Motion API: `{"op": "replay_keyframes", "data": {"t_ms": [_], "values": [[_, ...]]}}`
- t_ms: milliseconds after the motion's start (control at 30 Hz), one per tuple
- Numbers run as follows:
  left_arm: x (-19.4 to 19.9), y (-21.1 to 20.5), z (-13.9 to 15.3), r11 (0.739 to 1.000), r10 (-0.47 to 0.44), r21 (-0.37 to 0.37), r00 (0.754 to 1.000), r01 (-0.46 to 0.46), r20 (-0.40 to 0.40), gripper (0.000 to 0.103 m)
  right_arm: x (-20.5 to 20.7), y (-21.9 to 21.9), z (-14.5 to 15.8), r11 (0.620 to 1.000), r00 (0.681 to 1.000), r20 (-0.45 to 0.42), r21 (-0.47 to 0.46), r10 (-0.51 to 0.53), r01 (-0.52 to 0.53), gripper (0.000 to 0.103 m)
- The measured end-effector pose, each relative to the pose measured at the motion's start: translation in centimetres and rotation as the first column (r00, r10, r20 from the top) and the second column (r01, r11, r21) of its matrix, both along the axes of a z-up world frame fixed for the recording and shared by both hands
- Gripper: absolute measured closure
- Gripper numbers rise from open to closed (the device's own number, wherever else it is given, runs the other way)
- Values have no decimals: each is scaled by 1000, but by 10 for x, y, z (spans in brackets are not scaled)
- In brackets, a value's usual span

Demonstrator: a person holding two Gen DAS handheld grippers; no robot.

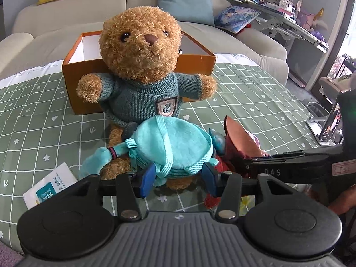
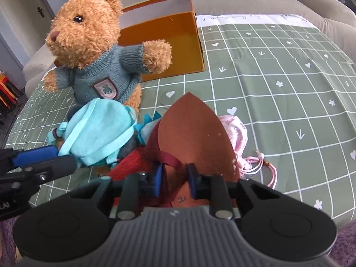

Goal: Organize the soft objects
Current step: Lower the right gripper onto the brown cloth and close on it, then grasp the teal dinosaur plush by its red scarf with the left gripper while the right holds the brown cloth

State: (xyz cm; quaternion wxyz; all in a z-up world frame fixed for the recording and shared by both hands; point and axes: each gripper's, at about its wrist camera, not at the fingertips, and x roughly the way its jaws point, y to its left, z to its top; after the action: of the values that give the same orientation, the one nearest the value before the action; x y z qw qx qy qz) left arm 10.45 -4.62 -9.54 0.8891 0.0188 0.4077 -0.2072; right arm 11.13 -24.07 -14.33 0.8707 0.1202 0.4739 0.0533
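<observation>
A brown teddy bear [image 1: 140, 51] [image 2: 86, 35] in a teal sweater sits upright against an open orange box [image 1: 195, 63] [image 2: 169, 51]. A turquoise plush bag [image 1: 175, 142] [image 2: 98, 129] with straps leans on its lap, and my left gripper [image 1: 178, 179] [image 2: 64, 159] is shut on its lower edge. To the right lies a dark red fabric piece with a brown pointed flap [image 2: 191, 133] [image 1: 240, 142]. My right gripper [image 2: 175, 178] [image 1: 239, 163] is shut on its maroon strap and lower edge.
A pink drawstring pouch [image 2: 235, 131] and a blue spiky plush [image 2: 146, 122] lie behind the red piece. A white packet [image 1: 49, 189] lies at the front left on the green grid tablecloth [image 2: 278, 77]. A phone on a stand [image 1: 331, 124] is at the right; a beige sofa [image 1: 66, 11] runs behind.
</observation>
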Motion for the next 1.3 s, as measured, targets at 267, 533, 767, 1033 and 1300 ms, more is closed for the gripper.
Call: {"op": "replay_keyframes", "data": {"t_ms": [267,533,767,1033,1300], "values": [[-3,7,3,1000,20,-6,1000,-20,-3,46,-23,-4,32,1000,994,108,-1,-28,28,102],[-4,2,8,997,-63,-53,997,61,-33,45,-40,-12,59,994,990,132,-81,-59,70,102],[8,-25,-9,989,-137,-76,979,127,-149,55,-46,-15,56,997,994,106,-60,-34,41,102],[3,-45,-16,981,-191,-69,973,183,-132,81,-41,-22,41,999,997,67,-17,-47,48,102],[18,-67,-11,983,-173,-86,977,163,-128,79,-36,-31,33,997,996,36,17,-80,80,102]]}}
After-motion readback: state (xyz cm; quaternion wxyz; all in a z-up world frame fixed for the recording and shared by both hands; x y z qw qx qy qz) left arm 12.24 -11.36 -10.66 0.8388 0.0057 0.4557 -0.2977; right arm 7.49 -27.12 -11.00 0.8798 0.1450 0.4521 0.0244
